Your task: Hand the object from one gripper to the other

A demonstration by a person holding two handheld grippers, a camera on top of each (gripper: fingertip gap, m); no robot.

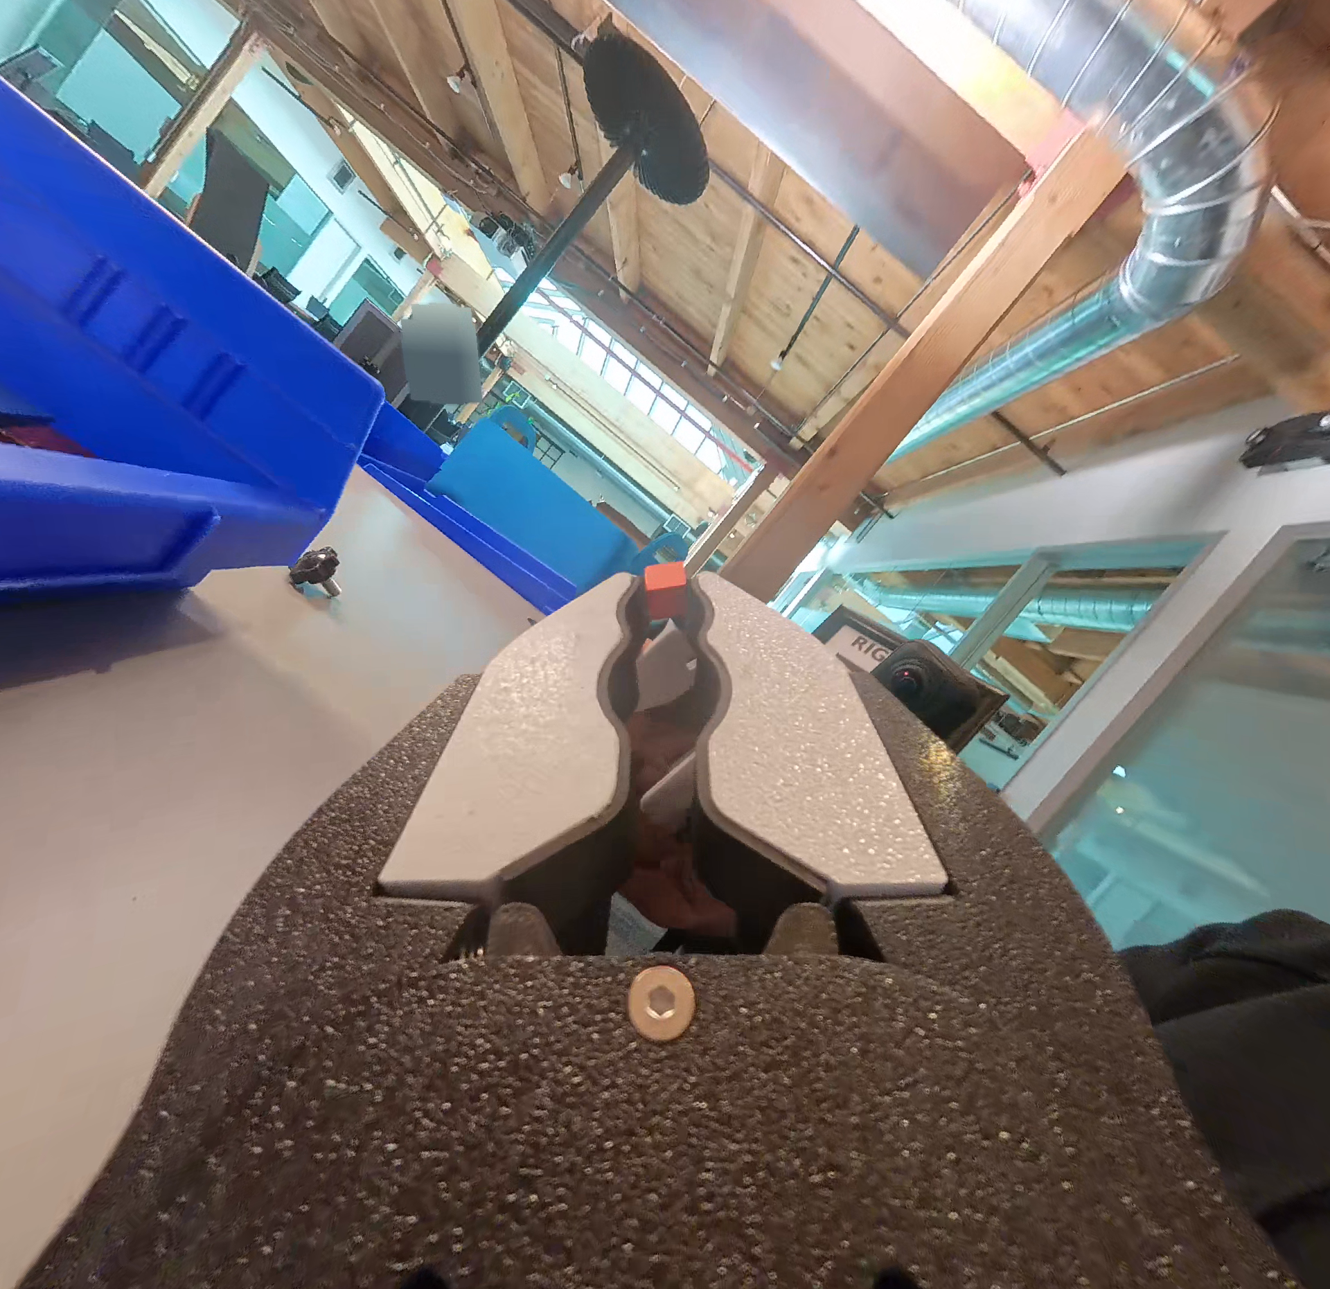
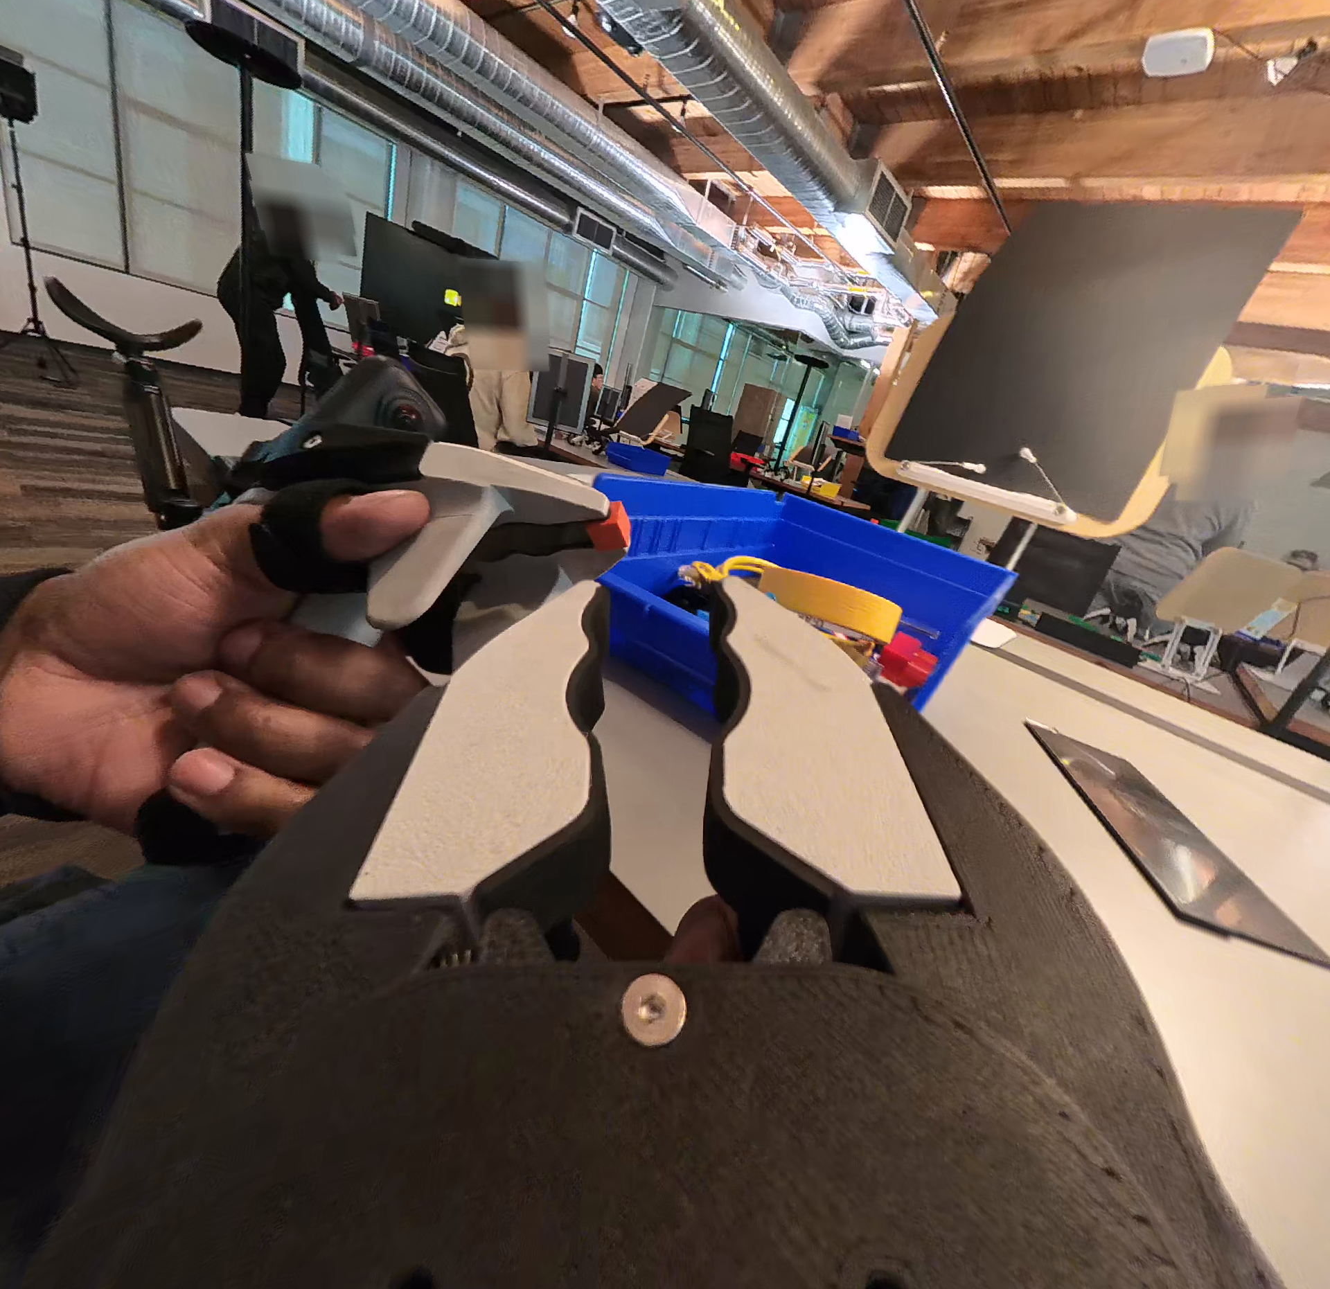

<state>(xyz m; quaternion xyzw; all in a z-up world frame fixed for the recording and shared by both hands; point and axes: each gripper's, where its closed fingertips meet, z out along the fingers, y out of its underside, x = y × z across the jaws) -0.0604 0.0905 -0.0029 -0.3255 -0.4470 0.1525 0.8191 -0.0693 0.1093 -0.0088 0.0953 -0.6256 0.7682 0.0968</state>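
Grippers: two, the left gripper [image 1: 666, 599] and the right gripper [image 2: 658, 599]. Small orange-red cube [image 1: 663, 582]: one. Blue bins [image 1: 180, 362]: at least three. Black knob screw [image 1: 314, 566] on the table [image 1: 144, 787]: one. Yellow tape roll [image 2: 838, 599]: one.

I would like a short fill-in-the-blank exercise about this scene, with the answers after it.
1. The left gripper holds a small cube of ____ colour at its fingertips.
2. The jaws of the right gripper are ____ and hold nothing.
3. The bin behind the right gripper is ____ in colour.
4. The roll of tape in that bin is ____.

Answers: red; open; blue; yellow
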